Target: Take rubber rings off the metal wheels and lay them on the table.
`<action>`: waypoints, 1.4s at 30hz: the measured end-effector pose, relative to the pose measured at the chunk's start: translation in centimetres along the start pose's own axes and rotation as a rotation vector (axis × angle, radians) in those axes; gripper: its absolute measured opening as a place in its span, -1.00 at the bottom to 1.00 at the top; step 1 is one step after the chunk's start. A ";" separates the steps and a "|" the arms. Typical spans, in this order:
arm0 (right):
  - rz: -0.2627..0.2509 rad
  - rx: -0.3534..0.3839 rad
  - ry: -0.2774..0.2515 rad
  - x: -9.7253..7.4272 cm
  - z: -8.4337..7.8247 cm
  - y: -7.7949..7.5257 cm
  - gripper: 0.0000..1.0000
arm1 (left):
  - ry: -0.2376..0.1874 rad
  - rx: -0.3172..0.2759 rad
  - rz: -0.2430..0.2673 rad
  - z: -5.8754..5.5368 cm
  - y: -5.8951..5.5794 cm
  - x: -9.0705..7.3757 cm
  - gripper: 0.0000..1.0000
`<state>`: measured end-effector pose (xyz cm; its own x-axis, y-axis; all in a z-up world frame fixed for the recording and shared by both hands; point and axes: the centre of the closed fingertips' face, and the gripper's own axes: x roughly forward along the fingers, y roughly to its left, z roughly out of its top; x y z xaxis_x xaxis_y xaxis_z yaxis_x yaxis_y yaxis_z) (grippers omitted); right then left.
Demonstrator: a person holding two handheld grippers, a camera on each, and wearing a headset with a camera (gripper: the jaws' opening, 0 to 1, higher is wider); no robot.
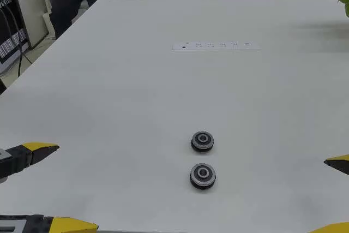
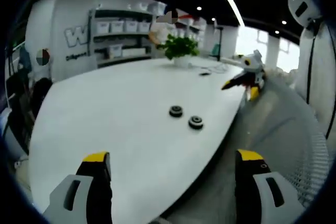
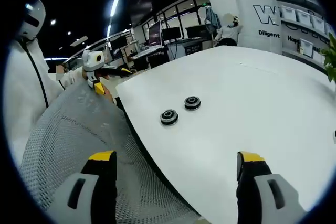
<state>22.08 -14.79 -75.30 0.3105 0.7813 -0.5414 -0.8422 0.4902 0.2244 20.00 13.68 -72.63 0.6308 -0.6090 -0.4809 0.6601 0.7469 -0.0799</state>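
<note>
In the head view the nearer wheel [image 1: 203, 176] and farther wheel [image 1: 202, 141] lie on the bench [image 1: 163, 91] between the left claw [image 1: 76, 186] and right claw [image 1: 322, 196], rubber rings [image 1: 192, 179] seemingly on, probably staged for approach from both sides. Left gripper view: jaws wide, empty, wheels ahead. Right gripper view: likewise wide, empty, wheels well ahead.

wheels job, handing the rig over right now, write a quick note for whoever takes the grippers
Left gripper: open, empty, at the near edge of the white table, on the left.
Right gripper: open, empty, off to the right.
Things: far wheel and near wheel lie flat on the table, apart, between the grippers.
Done: nothing; each wheel wears its black rubber ring.
Left: pull both rings off, lay them on the table.
</note>
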 end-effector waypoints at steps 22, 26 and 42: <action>0.012 -0.004 0.007 0.4 -0.1 0.3 0.79 | -0.005 0.003 0.014 0.6 -0.4 -0.3 1.00; 0.011 -0.003 0.008 0.2 -0.2 0.4 0.79 | -0.008 0.003 0.009 0.1 0.3 -0.5 1.00; -0.012 -0.005 -0.005 -0.2 0.2 0.4 0.78 | -0.017 0.029 0.006 -0.2 1.5 -0.5 1.00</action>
<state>21.73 -14.64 -74.97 0.3225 0.7773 -0.5402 -0.8407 0.4975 0.2139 20.57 15.17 -72.64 0.6412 -0.6094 -0.4663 0.6681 0.7423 -0.0515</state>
